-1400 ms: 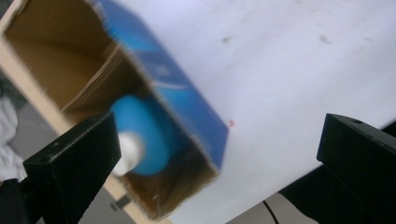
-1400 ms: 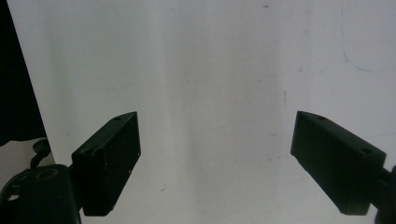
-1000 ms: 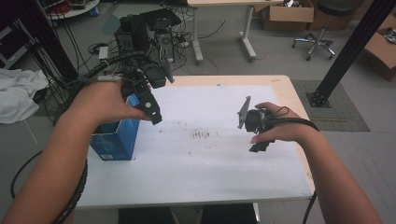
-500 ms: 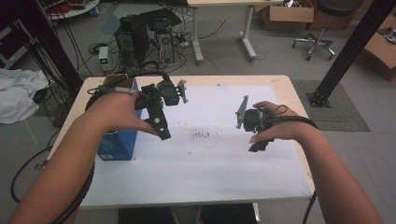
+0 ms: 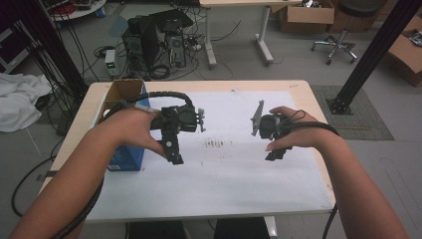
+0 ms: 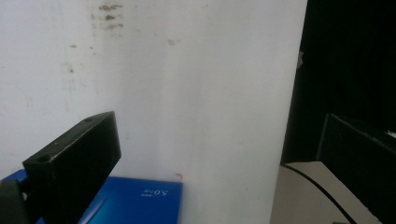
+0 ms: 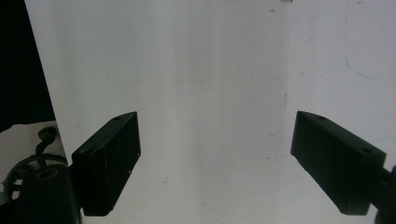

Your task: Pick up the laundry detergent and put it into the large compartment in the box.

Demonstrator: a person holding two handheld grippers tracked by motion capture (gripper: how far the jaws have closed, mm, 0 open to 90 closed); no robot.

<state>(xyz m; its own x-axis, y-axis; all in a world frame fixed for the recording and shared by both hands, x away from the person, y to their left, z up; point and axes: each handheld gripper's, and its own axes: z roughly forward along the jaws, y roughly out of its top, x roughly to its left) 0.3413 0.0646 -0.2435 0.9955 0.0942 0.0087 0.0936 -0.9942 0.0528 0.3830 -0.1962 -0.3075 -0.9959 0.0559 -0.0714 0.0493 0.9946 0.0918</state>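
Left gripper (image 5: 175,154): jaws spread wide, nothing between them; in the left gripper view they frame bare white sheet, with a corner of the blue box (image 6: 135,203) just below and beside the near jaw. Right gripper (image 5: 275,153): jaws likewise wide apart and empty, pointing down at the white sheet (image 7: 210,93) with nothing in reach. Seen from above, the left gripper hangs over the sheet just beside the blue box (image 5: 127,158), jaws tilted down and toward the person; the right gripper hovers well apart from it, over the right half of the sheet. The box stands on the left part of the table (image 5: 298,89), half on the sheet's left edge, its top flaps open and showing brown cardboard inside; contents cannot be made out. Judgement on handling: a printed cardboard carton, probably light, with stiff corners but walls that would give under a hard squeeze; the glossy blue face may be a little slippery against the jaw pads. The open flaps are the weakest part and poor to pull on. Best hold is probably across one upper wall edge, one jaw inside and one outside, near a corner, or across the narrow width if the jaws span it. A faint patch of dark marks (image 5: 217,144) sits mid-sheet between the two grippers.
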